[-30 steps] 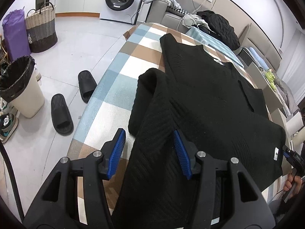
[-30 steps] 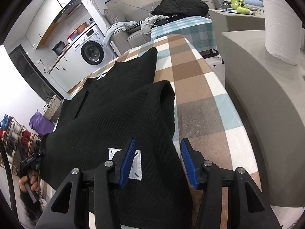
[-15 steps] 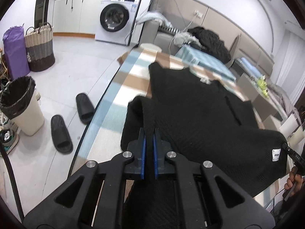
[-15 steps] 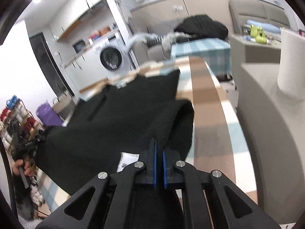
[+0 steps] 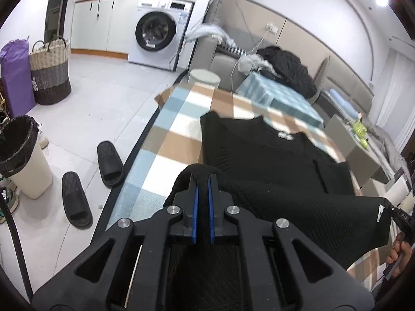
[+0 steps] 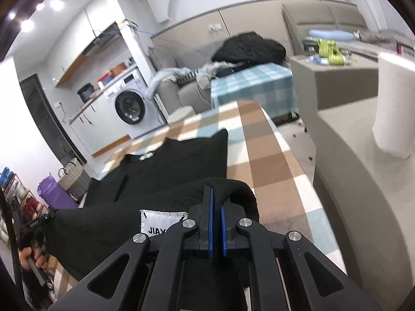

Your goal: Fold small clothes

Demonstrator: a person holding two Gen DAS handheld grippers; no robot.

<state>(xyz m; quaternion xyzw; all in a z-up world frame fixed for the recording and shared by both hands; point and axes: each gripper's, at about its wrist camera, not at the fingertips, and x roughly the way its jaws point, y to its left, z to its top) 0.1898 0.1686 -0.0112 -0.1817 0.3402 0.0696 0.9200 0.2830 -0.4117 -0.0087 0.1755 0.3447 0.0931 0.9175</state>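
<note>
Both tongs are clenched on the black sweater [image 5: 272, 171]: the left gripper [image 5: 203, 181] pinches one near corner of its hem, the right gripper [image 6: 216, 197] the other. That near edge hangs lifted between them, above the table's near edge. The rest lies flat across the checked tablecloth [image 5: 176, 134], collar toward the far end.
</note>
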